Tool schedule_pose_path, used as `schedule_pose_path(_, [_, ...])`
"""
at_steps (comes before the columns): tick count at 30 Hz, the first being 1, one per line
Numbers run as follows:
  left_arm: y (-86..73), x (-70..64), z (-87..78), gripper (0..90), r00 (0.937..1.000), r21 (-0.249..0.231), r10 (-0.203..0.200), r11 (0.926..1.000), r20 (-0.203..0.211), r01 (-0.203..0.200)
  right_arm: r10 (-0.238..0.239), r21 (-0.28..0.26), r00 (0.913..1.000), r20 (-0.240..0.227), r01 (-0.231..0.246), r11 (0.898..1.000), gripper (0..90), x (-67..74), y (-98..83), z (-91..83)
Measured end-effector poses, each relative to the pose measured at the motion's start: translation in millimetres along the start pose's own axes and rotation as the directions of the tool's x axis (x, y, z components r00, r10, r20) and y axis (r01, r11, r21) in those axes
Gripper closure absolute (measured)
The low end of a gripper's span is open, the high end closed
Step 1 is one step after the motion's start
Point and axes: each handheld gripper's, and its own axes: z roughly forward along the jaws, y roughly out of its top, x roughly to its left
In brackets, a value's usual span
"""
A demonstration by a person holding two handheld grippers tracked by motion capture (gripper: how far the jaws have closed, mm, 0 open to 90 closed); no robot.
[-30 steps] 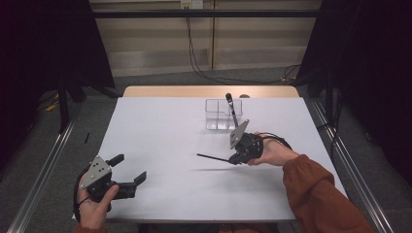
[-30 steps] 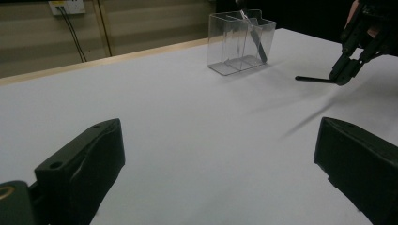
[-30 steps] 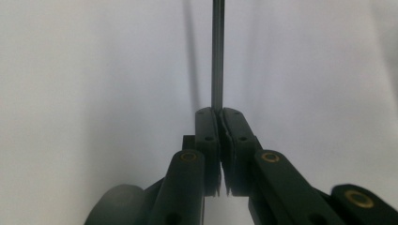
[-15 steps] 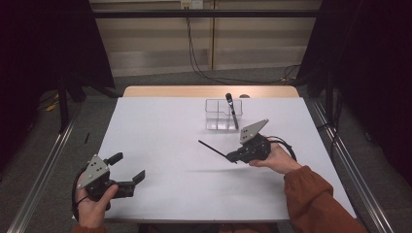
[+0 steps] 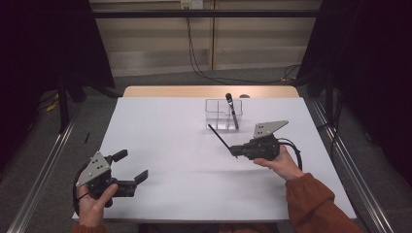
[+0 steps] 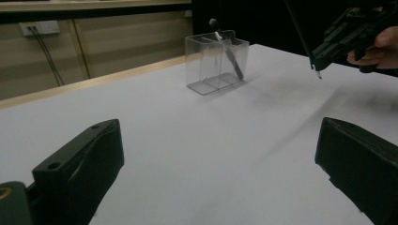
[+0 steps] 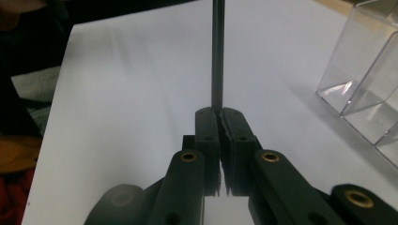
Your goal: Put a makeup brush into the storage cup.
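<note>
A clear plastic holder (image 5: pixel 223 114) with compartments stands at the far middle of the white table, and a black pen (image 5: pixel 231 109) leans in it. My right gripper (image 5: pixel 235 151) hovers just in front of the holder, shut on a second thin black pen (image 5: pixel 219 137) that sticks out up and to the left. In the right gripper view that held pen (image 7: pixel 217 51) rises straight from the closed pads, with the holder (image 7: pixel 366 89) at the right. My left gripper (image 5: pixel 130 167) rests open at the near left with nothing between its fingers; its view shows the holder (image 6: pixel 216 61) far ahead.
The white table (image 5: pixel 175 145) has a wooden strip along its far edge. Metal rails run down both sides of the table, and cables hang on the back wall. Dark curtains flank the scene.
My right gripper has carried the held pen rightward and slightly nearer to me, and the pen's tip now points up toward the holder. The left gripper has stayed where it was.
</note>
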Motion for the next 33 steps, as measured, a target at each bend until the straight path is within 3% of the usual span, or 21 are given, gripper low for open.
schedule_pose_path(3, [4.8,-2.8,3.5,2.7,0.9991,0.008,0.024,0.9997,0.035,-0.024,0.007,-0.048,0.9998,0.016,-0.007,0.999,86.5,3.9,1.9,-3.6])
schedule_pose_path(7, [9.2,-9.1,12.8,2.6,0.9944,0.011,0.045,0.9989,0.096,-0.046,0.017,-0.074,0.9998,-0.002,-0.017,0.997,86.5,8.1,4.0,-4.9])
schedule_pose_path(12, [17.7,-16.6,28.6,2.5,0.9814,0.005,0.064,0.9978,0.181,-0.066,0.009,-0.067,0.9996,-0.027,-0.011,0.998,86.5,11.4,4.5,-0.1])
schedule_pose_path(19, [30.2,-25.6,55.4,2.1,0.9637,0.014,0.075,0.9966,0.256,-0.081,-0.020,-0.056,0.9982,-0.056,0.016,0.998,86.5,17.7,9.3,5.7])
schedule_pose_path(27, [43.5,-35.2,84.3,2.8,0.9423,0.027,0.087,0.9945,0.323,-0.101,-0.048,-0.018,0.9925,-0.112,0.046,0.999,86.5,25.1,16.2,13.8])
schedule_pose_path(29, [46.6,-36.8,90.2,2.7,0.9363,0.039,0.087,0.9935,0.340,-0.107,-0.059,0.008,0.9908,-0.122,0.060,0.998,86.6,26.6,18.4,16.1])
schedule_pose_path(33, [53.2,-39.6,97.6,2.6,0.9309,0.063,0.096,0.9901,0.352,-0.126,-0.079,0.075,0.9863,-0.145,0.090,0.993,86.6,27.9,21.6,19.9])
